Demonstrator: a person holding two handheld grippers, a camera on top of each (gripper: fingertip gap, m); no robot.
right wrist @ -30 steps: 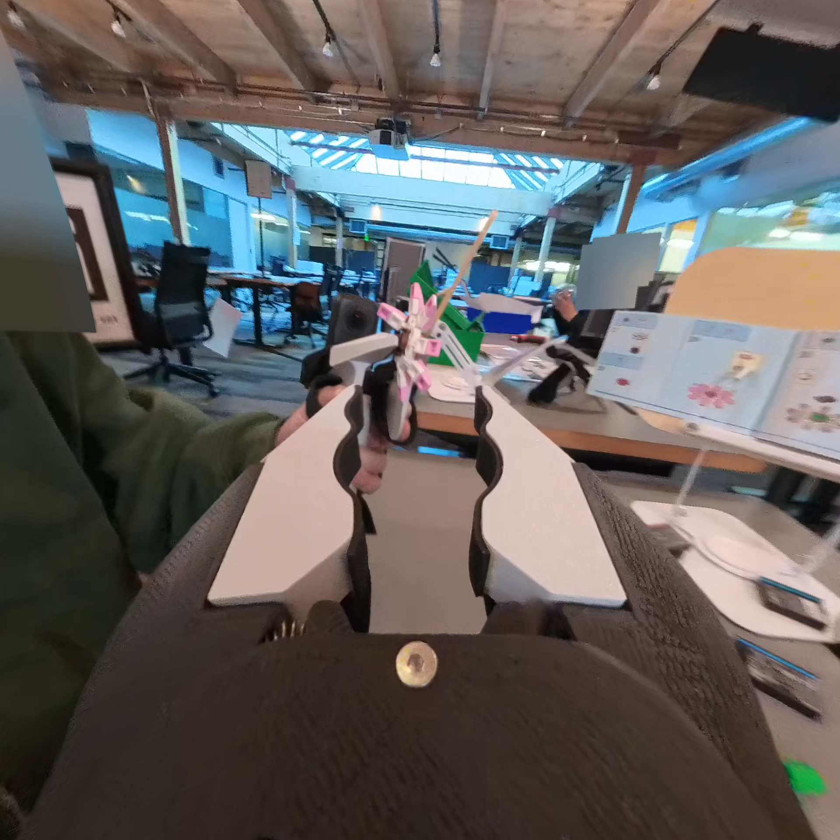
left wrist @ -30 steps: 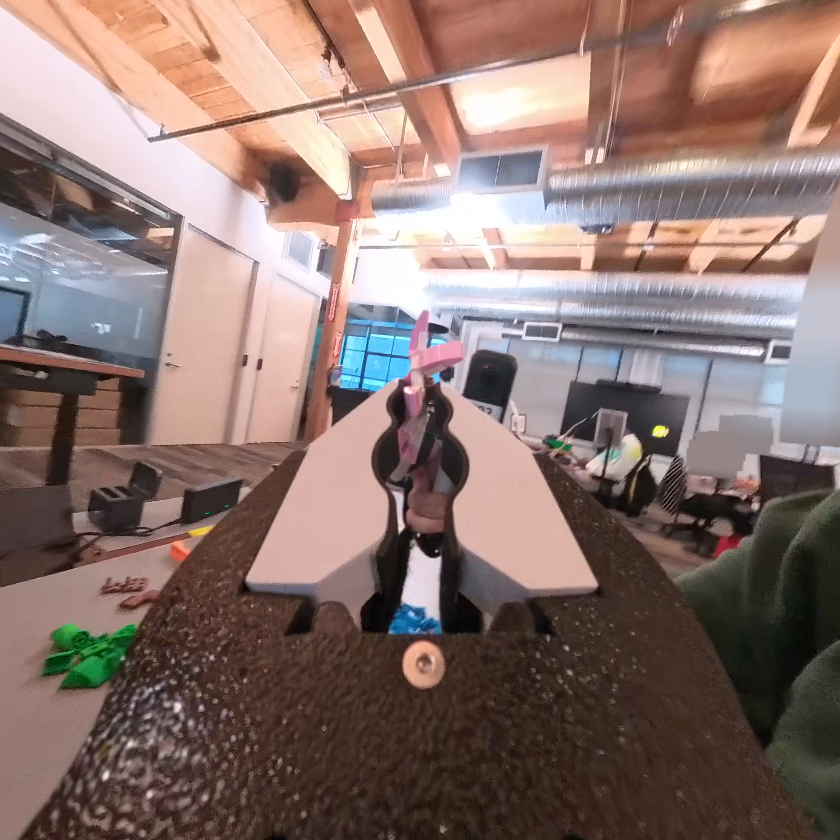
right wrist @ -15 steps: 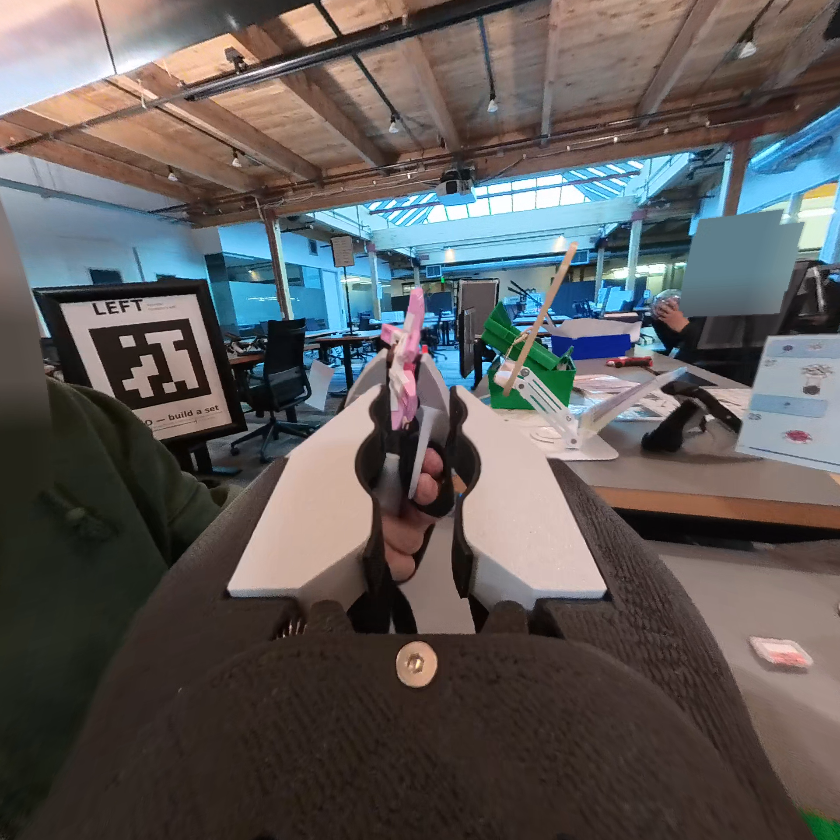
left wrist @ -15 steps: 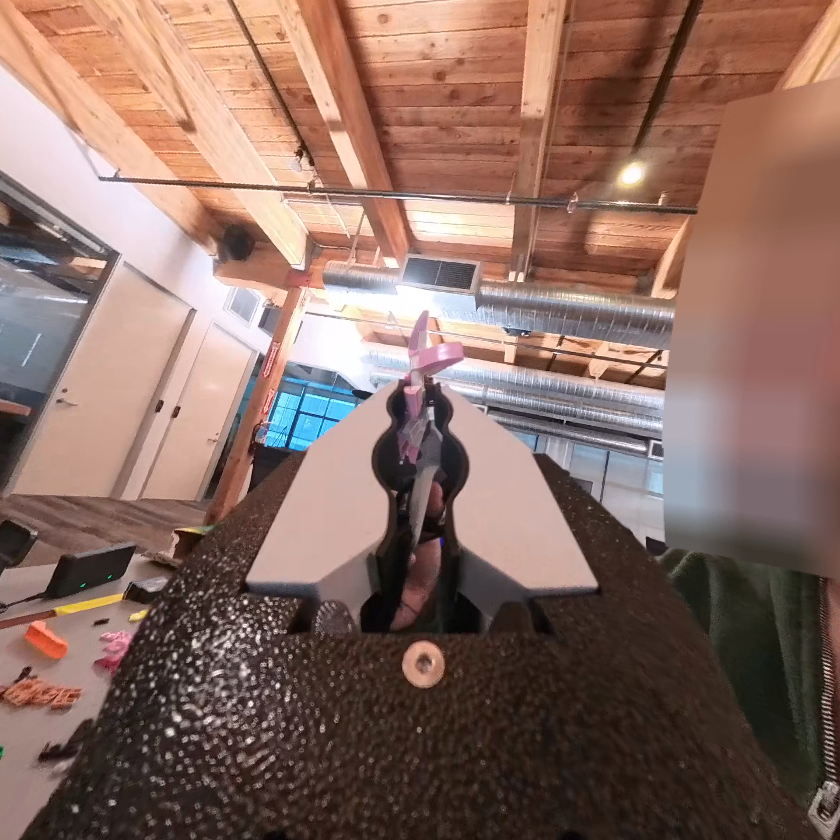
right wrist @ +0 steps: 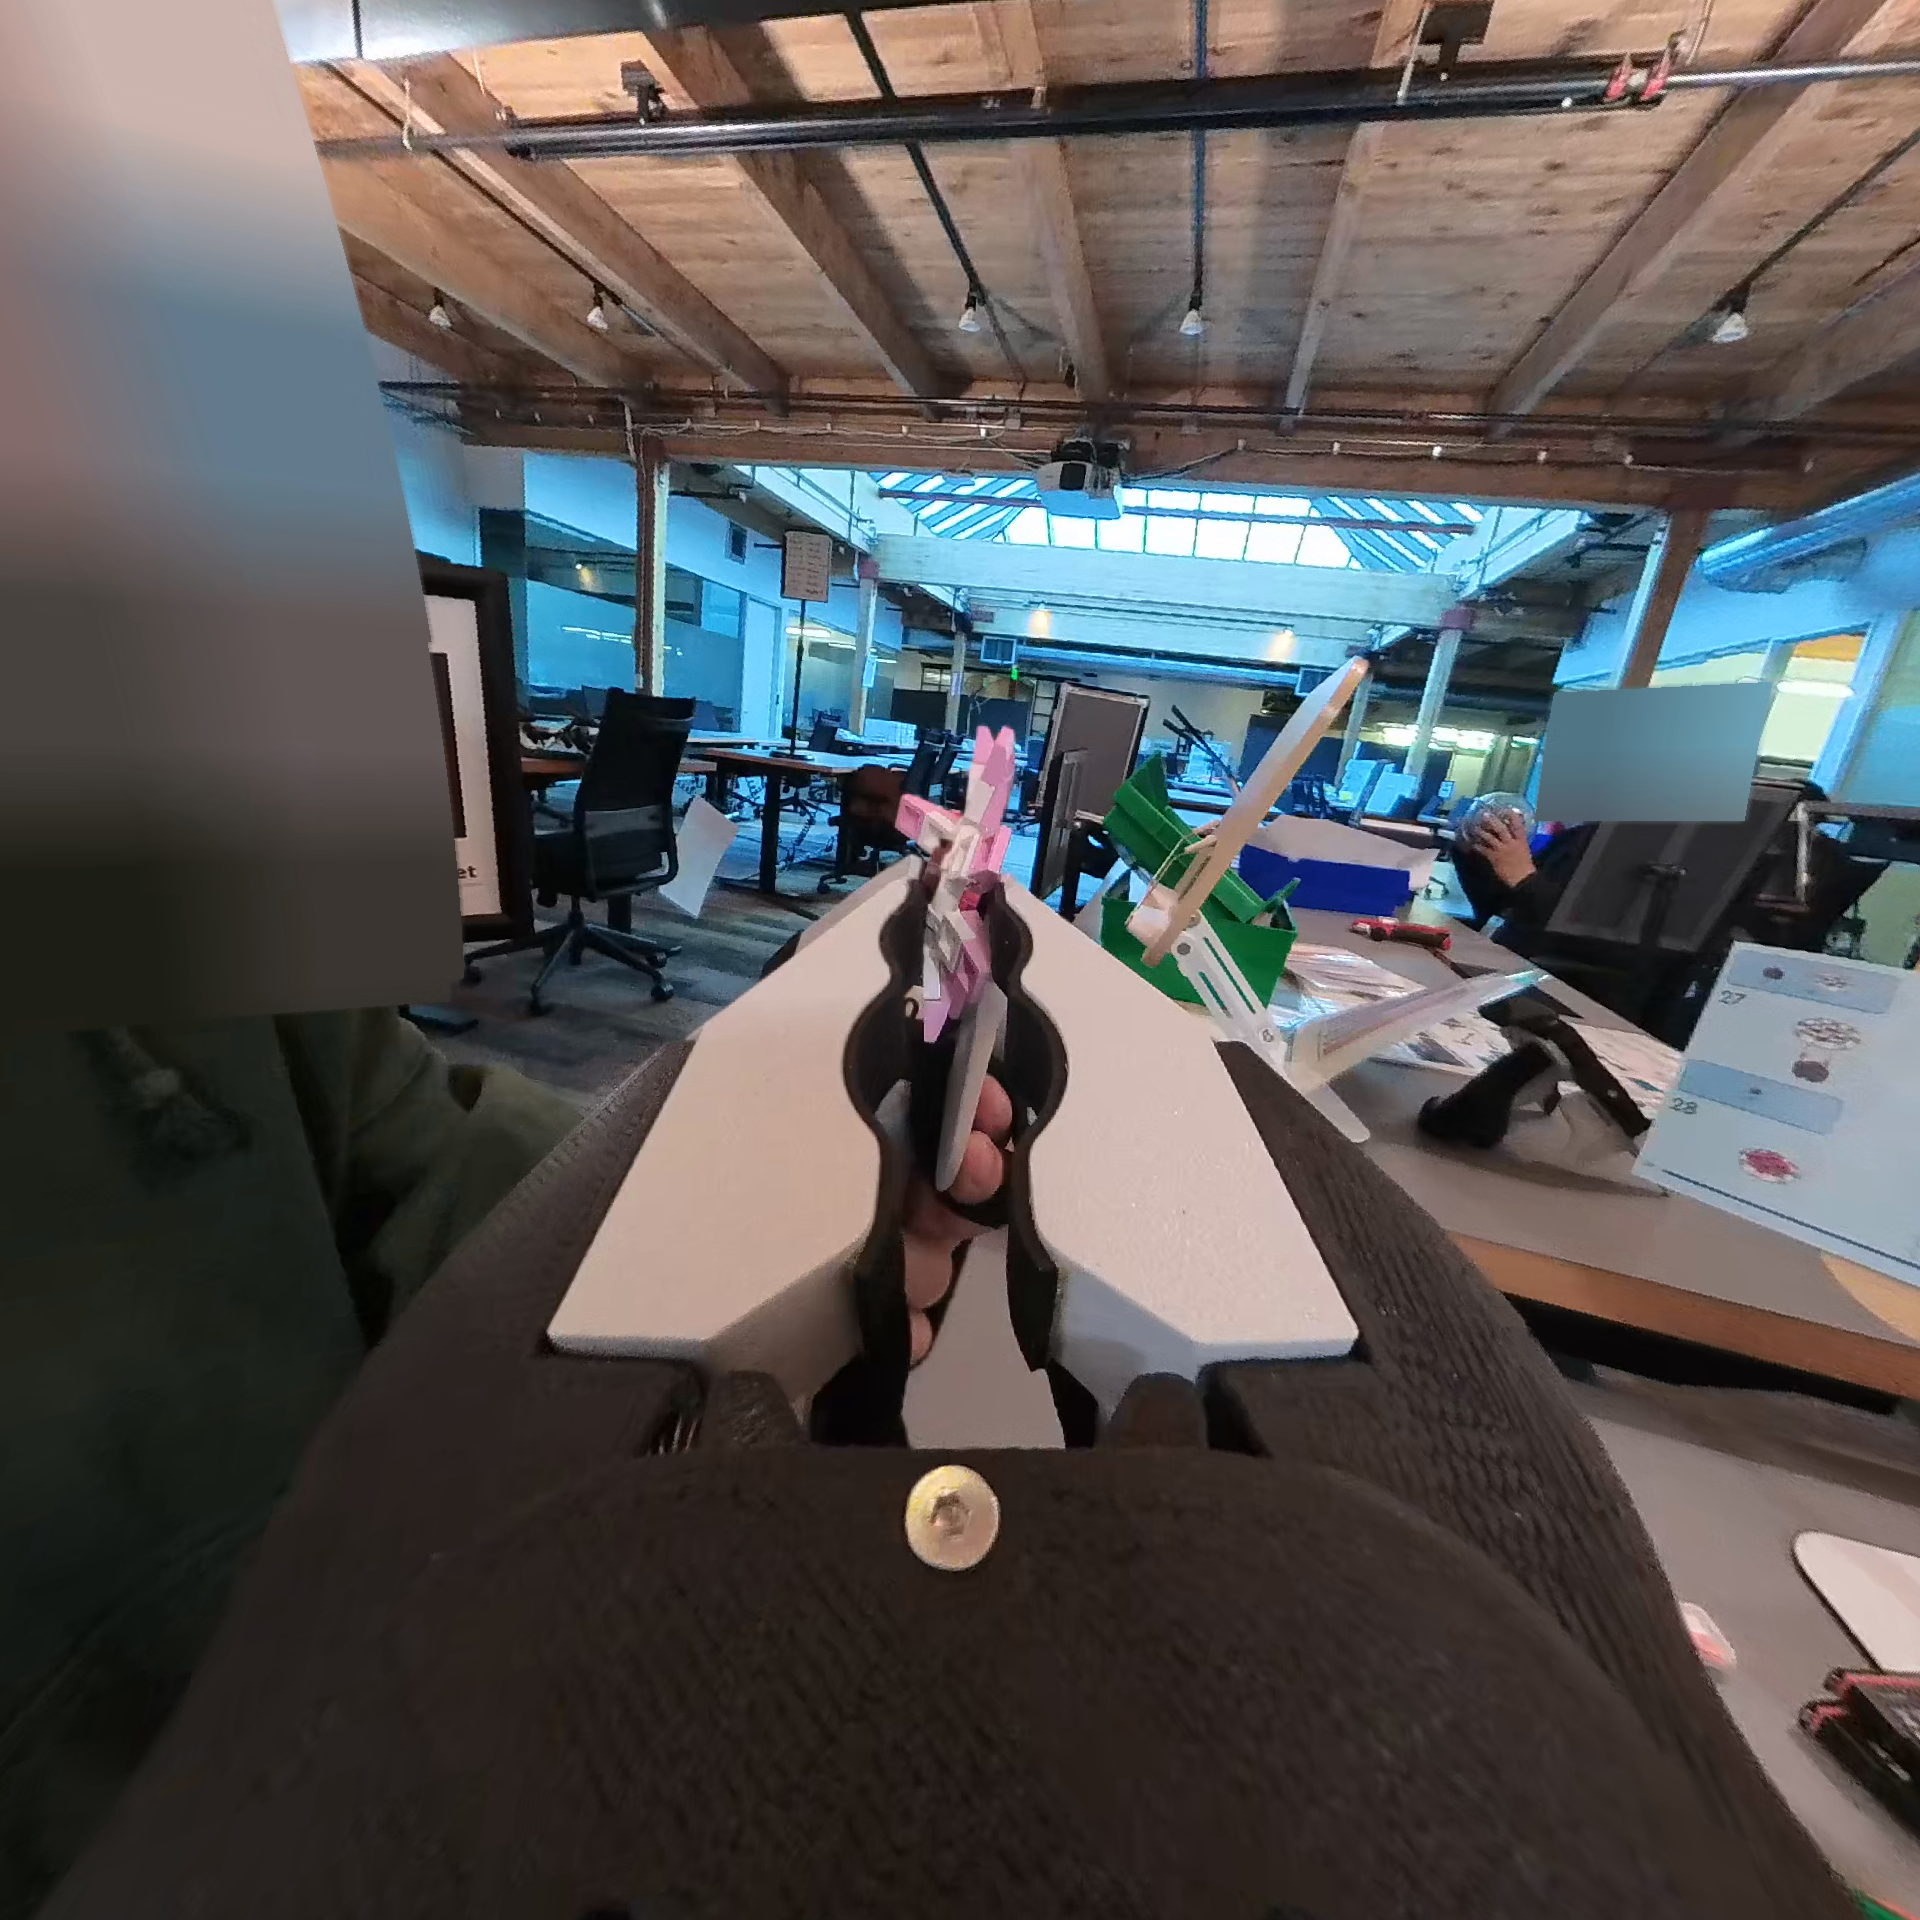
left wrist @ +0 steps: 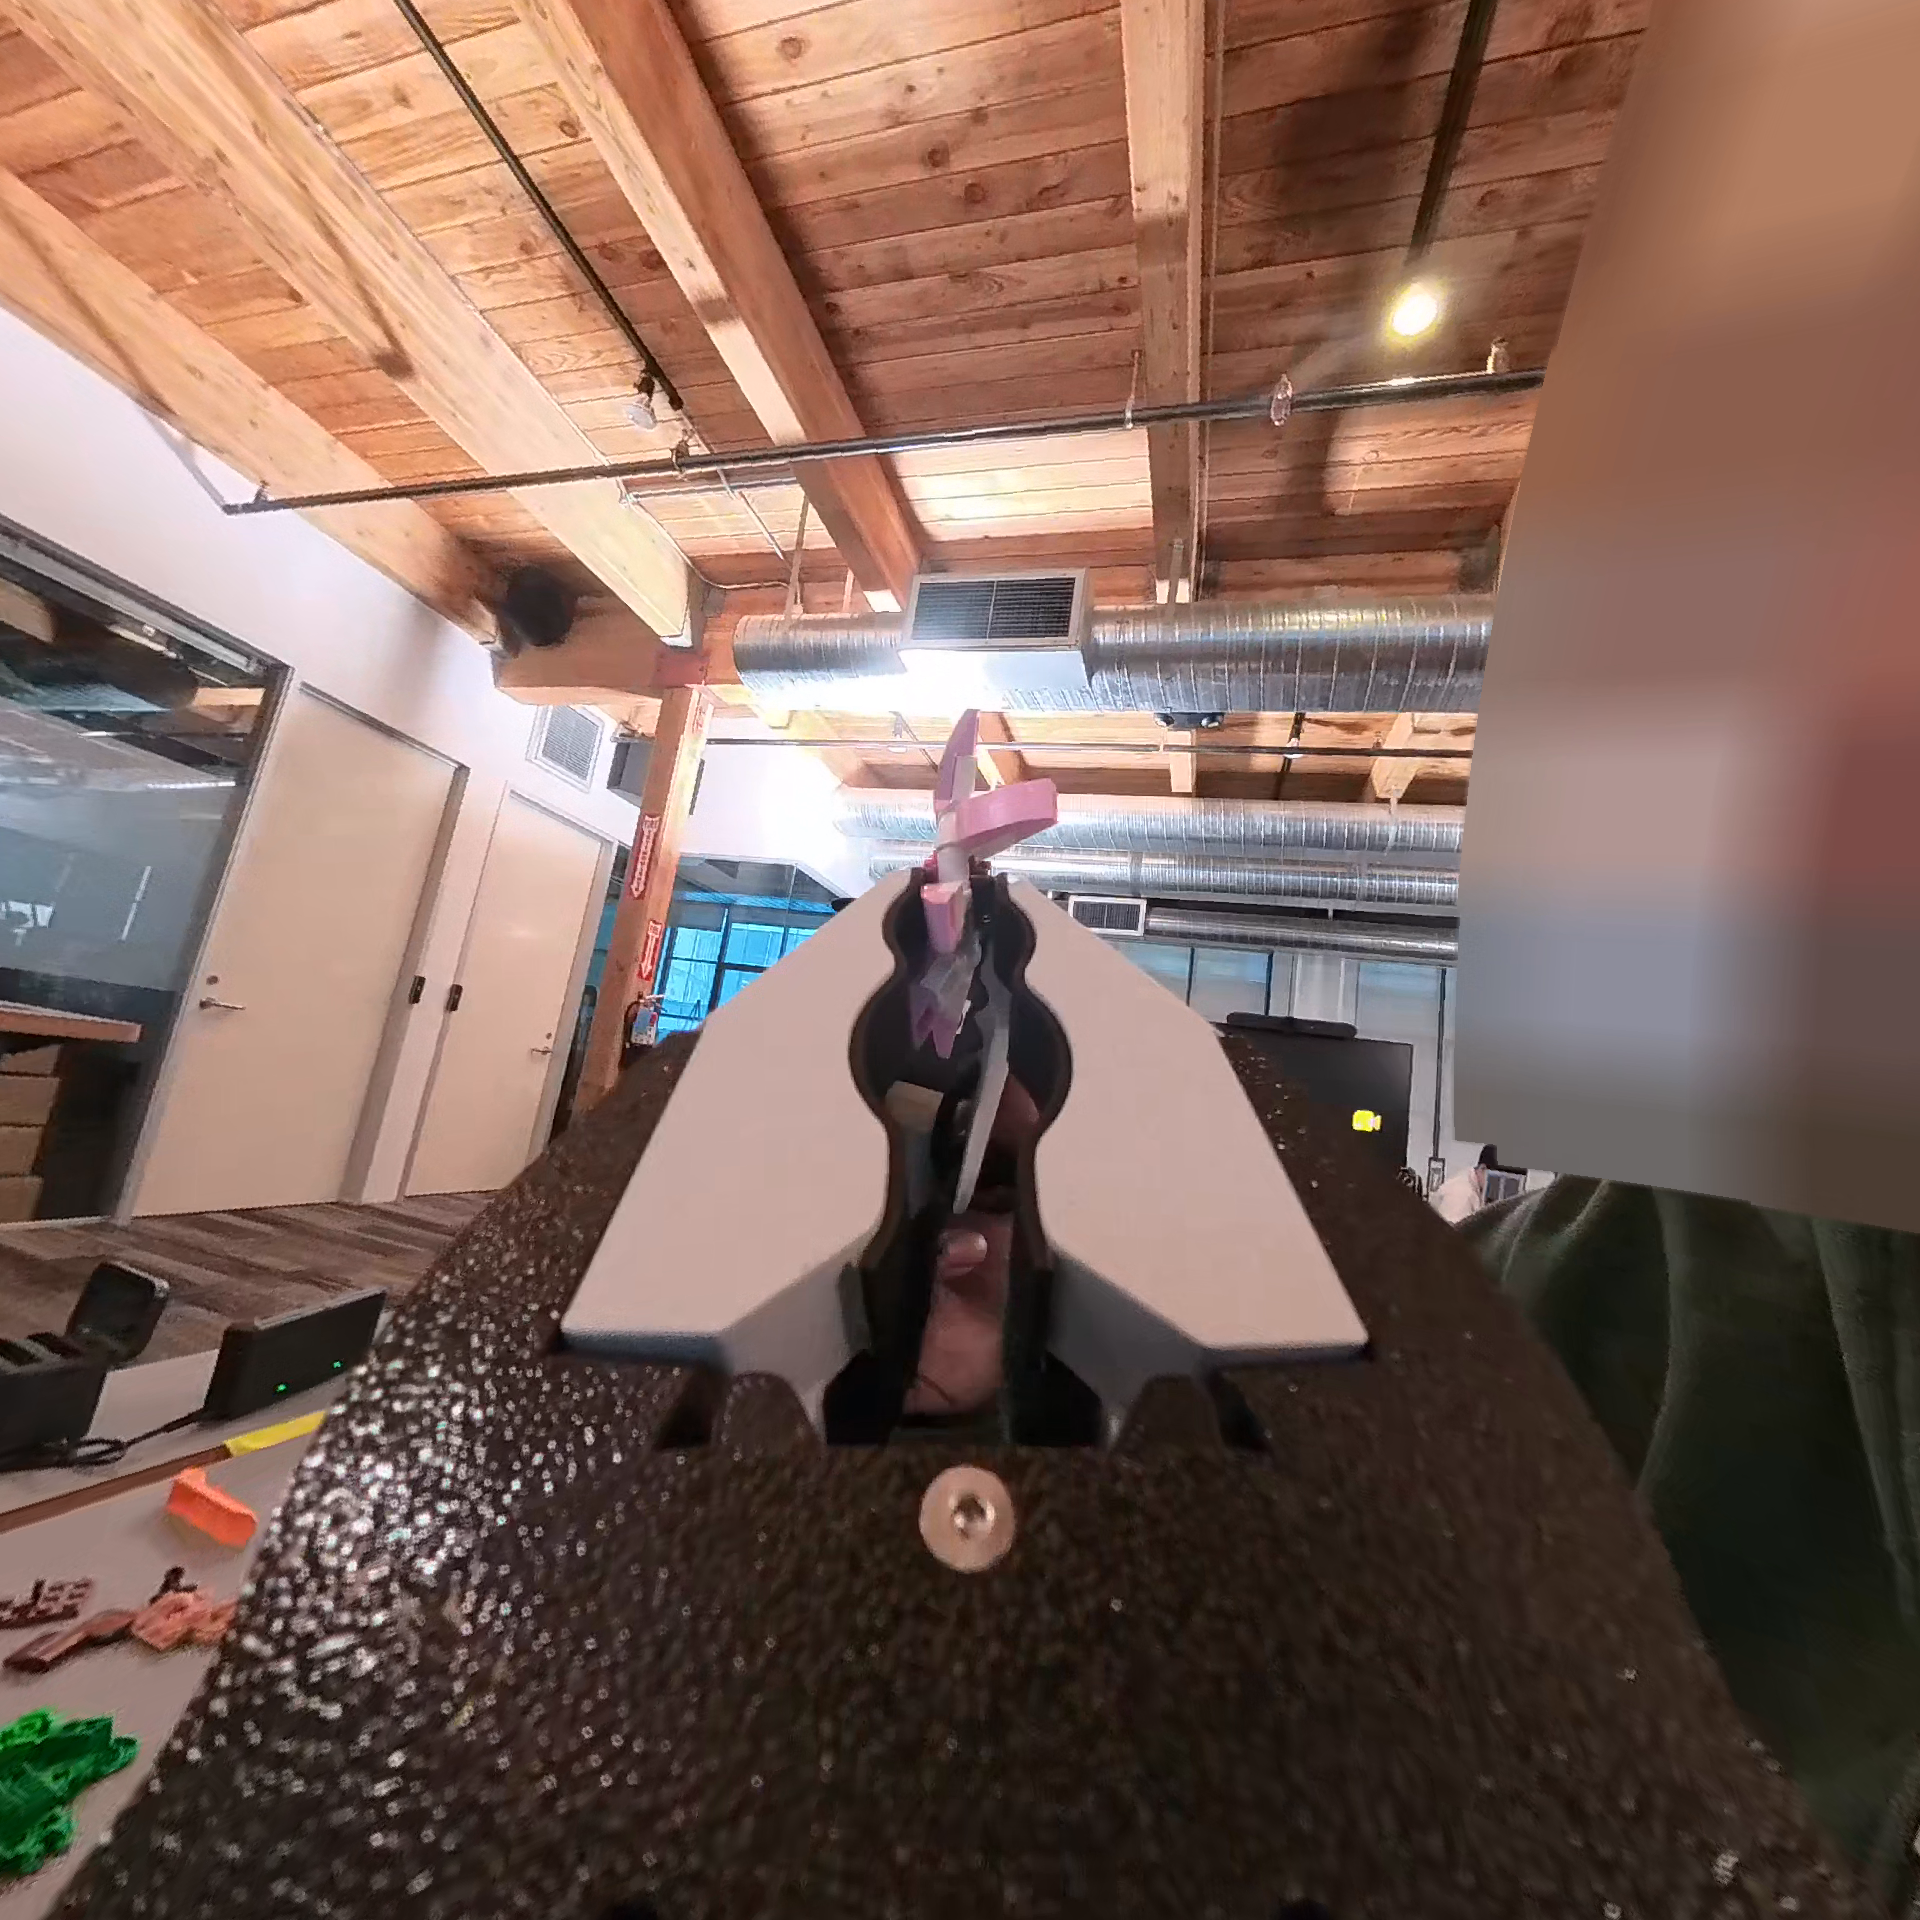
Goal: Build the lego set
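Petals of the pink lego flower (left wrist: 982, 831) poke up past the fingertips of the left gripper (left wrist: 961, 894) and right gripper (right wrist: 961, 883), both held aloft, tip to tip, each pinching that flower between nearly closed jaws.

Open-plan office: desks (right wrist: 790, 764), swivel chair (right wrist: 613, 831), timber-beam ceiling (left wrist: 935, 260), exposed silver ducts (left wrist: 1247, 655), glass-walled room (left wrist: 94, 831).

The pink lego flower (left wrist: 961, 914) is mostly hidden between the fingers (left wrist: 769, 1122). Green pieces (left wrist: 47, 1777) on the table (left wrist: 125, 1496) are cut by the left edge.
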